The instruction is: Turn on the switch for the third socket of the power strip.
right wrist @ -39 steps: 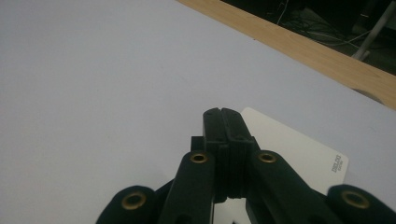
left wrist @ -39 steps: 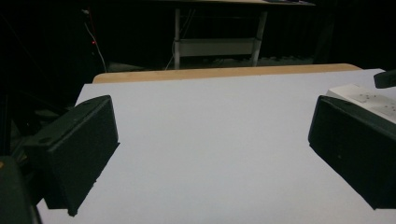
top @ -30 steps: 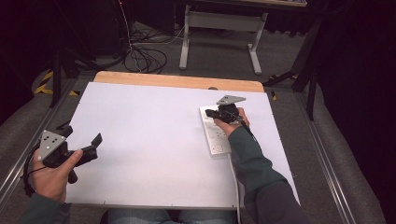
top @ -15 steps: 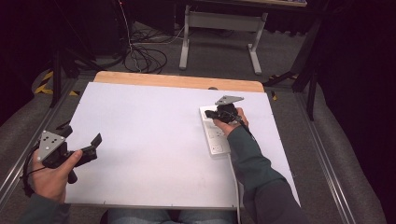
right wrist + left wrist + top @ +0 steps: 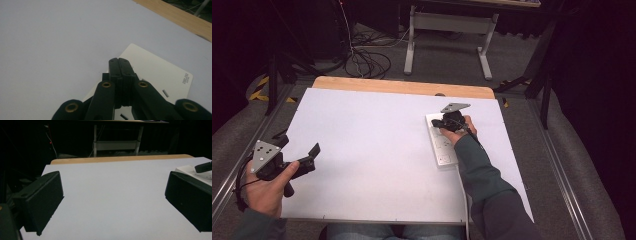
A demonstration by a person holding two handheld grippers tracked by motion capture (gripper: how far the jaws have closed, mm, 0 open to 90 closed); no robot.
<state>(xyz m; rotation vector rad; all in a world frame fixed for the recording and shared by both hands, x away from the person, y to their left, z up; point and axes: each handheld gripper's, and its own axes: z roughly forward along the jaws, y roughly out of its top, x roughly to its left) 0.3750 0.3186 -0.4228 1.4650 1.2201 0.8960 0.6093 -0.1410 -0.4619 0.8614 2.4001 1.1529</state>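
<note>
**Right jaws down on the power strip, left held aside**

My right gripper (image 5: 443,123) sits with jaws pressed together over the far end of the white power strip (image 5: 443,147), which lies near the table's (image 5: 377,125) right edge. I judge I'm pressing something there; a small dark part under the tips is hard to make out. My left gripper (image 5: 310,159) waits spread wide at the near left corner, out of the way.
</note>
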